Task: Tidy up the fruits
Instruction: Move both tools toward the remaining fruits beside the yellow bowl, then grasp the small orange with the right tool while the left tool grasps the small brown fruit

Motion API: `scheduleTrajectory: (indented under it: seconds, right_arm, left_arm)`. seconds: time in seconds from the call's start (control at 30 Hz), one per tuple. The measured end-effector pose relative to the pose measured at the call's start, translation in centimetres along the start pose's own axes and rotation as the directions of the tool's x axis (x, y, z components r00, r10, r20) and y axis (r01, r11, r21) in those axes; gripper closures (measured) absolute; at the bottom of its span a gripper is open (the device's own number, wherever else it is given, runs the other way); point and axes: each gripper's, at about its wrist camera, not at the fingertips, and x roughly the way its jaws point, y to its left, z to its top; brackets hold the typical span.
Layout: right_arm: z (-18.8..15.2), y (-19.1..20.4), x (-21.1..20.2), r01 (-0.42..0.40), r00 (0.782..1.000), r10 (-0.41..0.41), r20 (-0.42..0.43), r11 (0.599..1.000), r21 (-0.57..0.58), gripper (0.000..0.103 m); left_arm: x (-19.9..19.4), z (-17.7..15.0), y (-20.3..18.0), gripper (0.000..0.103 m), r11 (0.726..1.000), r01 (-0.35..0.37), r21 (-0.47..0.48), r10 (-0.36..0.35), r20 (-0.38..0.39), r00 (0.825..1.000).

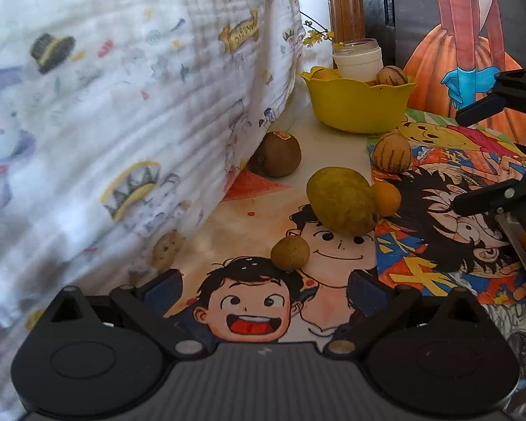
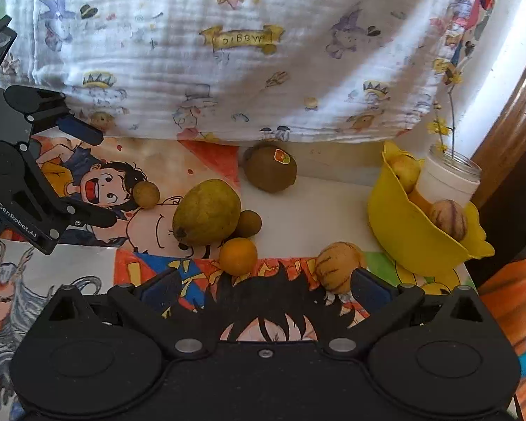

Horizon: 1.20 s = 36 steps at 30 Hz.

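Both grippers empty, jaws spread wide. Left gripper [image 1: 264,289] low at the bottom centre of its own view, aimed at a small tan round fruit [image 1: 290,252] just ahead of the open fingers. Right gripper [image 2: 263,289] likewise at the bottom centre of its view, with a small orange fruit [image 2: 238,255] and a striped pale fruit [image 2: 336,266] just beyond the fingertips.

Probably the reach before a pick, with the yellow bowl [image 2: 413,242] as the likely destination. Best taken one fruit at a time: centre the jaws on the round fruit, close across its widest part, lift straight up before swinging toward the bowl. Worth noting that the orange fruit sits just beside the large green-yellow pear-shaped fruit [image 2: 207,212] — a careless sweep could set either rolling. Gentle closing advisable; soft skins likely to bruise.

Fruits scattered over a surface covered in cartoon drawings [image 2: 105,189]. Brown kiwi with a sticker [image 2: 270,169] at upper centre of the right view, close under the hanging printed cloth [image 2: 228,52]. Another small brown fruit [image 2: 247,224] tucked behind the pear-shaped one. Bowl at the right edge of that view — already holding a striped fruit [image 2: 449,219], something yellow, and a white jar [image 2: 449,179] with a flowering sprig.
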Motion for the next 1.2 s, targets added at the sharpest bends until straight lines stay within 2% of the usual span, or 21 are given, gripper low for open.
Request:
scheduleTrajectory:
  seconds: [0.53,0.67,0.83,1.1,1.2]
  right_arm:
    - [0.6,-0.3,3.4,0.06,0.998,-0.058,0.025,0.992,-0.109,0.002]
    - [1.1,-1.1,4.2,0.045,0.999,-0.042,0.033,0.994,-0.104,0.004]
    - [1.8,-1.0,5.7,0.038,0.999,-0.035,0.021,0.986,-0.16,0.007]
    - [3.6,-1.5,7.5,-0.042,0.999,0.048,0.021,0.97,-0.241,0.017]
    - [4.0,-2.1,7.9,-0.105,0.994,0.106,-0.007,0.962,-0.253,0.021]
  left_arm:
    - [2.2,0.4,-0.2,0.0,0.999,0.025,-0.025,-0.024,0.021,0.999]
    - [2.5,0.5,0.0,0.0,0.998,0.04,-0.05,-0.039,0.024,0.999]
    - [2.8,0.7,0.4,0.001,0.994,0.065,-0.087,-0.063,0.028,0.998]
    - [3.3,0.9,1.2,0.013,0.985,0.102,-0.141,-0.1,0.026,0.995]
    - [3.7,0.8,1.7,0.019,0.978,0.124,-0.167,-0.123,0.013,0.992]
